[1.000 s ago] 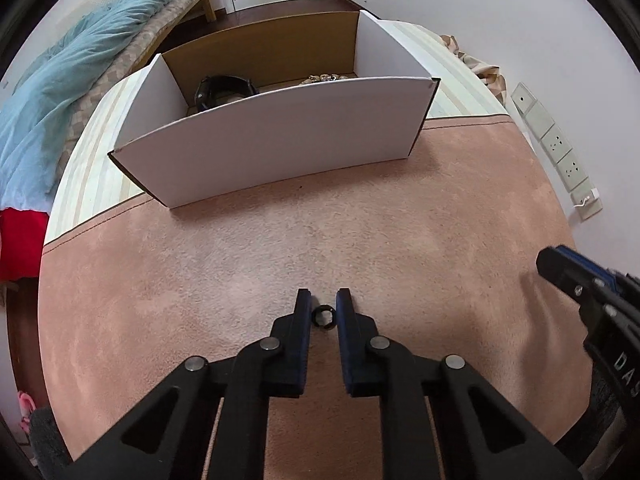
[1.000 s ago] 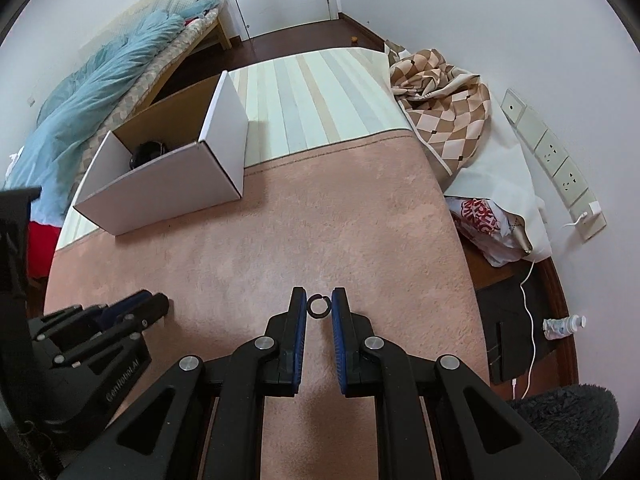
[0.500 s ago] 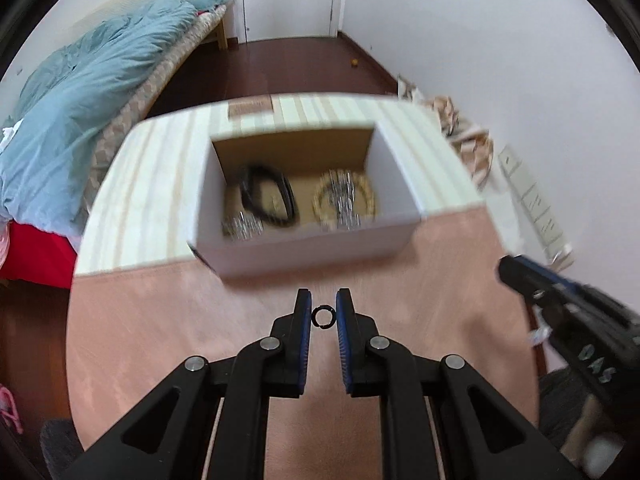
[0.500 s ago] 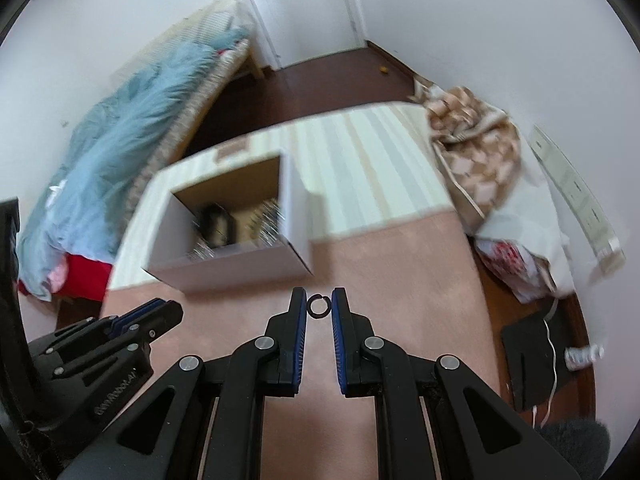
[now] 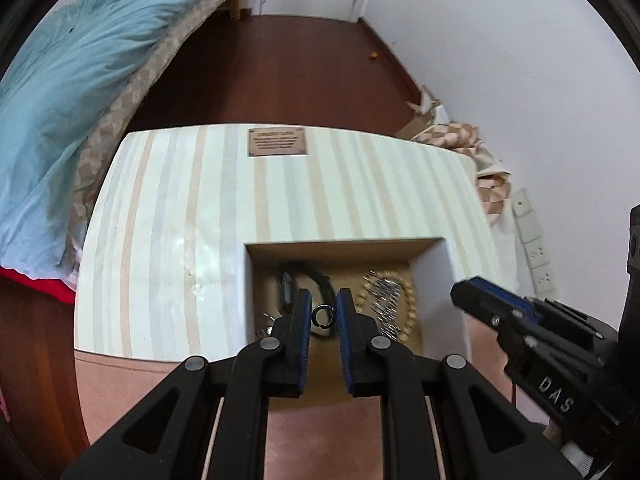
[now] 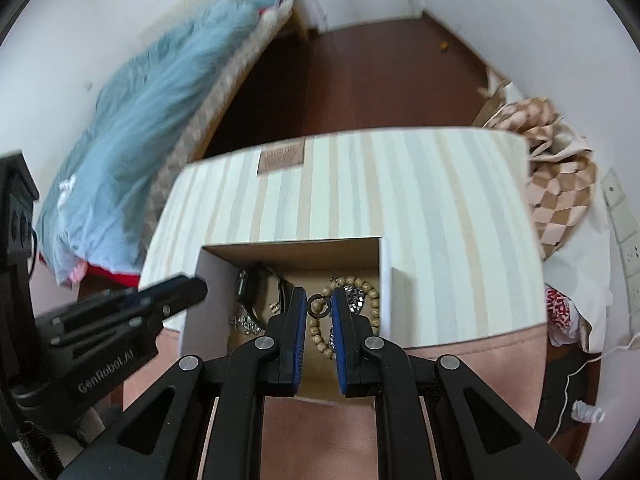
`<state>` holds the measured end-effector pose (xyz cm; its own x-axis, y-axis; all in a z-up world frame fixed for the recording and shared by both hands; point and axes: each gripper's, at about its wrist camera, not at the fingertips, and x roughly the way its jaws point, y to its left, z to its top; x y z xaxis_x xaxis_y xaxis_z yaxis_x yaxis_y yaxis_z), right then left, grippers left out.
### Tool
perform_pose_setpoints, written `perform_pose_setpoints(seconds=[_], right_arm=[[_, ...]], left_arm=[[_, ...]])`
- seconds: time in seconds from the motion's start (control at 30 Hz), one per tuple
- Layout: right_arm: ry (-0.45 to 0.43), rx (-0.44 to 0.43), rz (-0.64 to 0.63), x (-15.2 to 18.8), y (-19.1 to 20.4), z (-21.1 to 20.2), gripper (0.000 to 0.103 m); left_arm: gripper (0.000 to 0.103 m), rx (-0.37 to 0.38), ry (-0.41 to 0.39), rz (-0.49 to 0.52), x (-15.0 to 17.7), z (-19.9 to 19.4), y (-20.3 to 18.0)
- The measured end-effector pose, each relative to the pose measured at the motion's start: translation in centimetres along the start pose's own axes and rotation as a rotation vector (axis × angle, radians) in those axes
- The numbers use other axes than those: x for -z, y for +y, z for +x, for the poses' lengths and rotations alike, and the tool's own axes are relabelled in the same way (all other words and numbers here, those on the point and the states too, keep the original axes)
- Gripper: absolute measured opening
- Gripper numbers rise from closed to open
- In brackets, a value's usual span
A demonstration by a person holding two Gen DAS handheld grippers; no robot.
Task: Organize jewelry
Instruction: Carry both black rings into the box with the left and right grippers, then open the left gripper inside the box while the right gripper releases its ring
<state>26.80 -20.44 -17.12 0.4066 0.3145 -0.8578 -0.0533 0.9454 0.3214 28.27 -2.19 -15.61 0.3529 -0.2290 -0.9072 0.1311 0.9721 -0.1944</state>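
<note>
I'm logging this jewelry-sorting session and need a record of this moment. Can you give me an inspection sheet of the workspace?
Surface: pink mat over a striped cloth.
Job's things: open box holding a black watch, bead bracelet and silver pieces.
Clutter: nothing seen on the mat.
Grippers: left claw grips a small ring; right claw grips a dark ring; both above the box.
Cables: white cord on the floor.
Surroundings: bed with blue blanket, checkered fabric, wall sockets.

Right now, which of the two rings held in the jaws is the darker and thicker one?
The ring in the right gripper: its band is dark brown and thick. The ring in the left gripper is a thin, shiny metal loop. Both hang over the box.
</note>
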Motion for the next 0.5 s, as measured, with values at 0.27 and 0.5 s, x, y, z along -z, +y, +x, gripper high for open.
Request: perform_pose_setpoints(seconds=[0.27,0.5], right_arm=[[0.049,-0.011,0.045,-1.6,-1.4,0.9,0.041],[0.027,0.024,0.038,-0.7,-1.7,-1.0,0.052]], left_arm=[[0.061,-0.055,-0.017,-0.035,-1.2,-0.6,1.5],[0.086,-0.127,-0.068,-0.044,-0.4,-2.9,2.7]])
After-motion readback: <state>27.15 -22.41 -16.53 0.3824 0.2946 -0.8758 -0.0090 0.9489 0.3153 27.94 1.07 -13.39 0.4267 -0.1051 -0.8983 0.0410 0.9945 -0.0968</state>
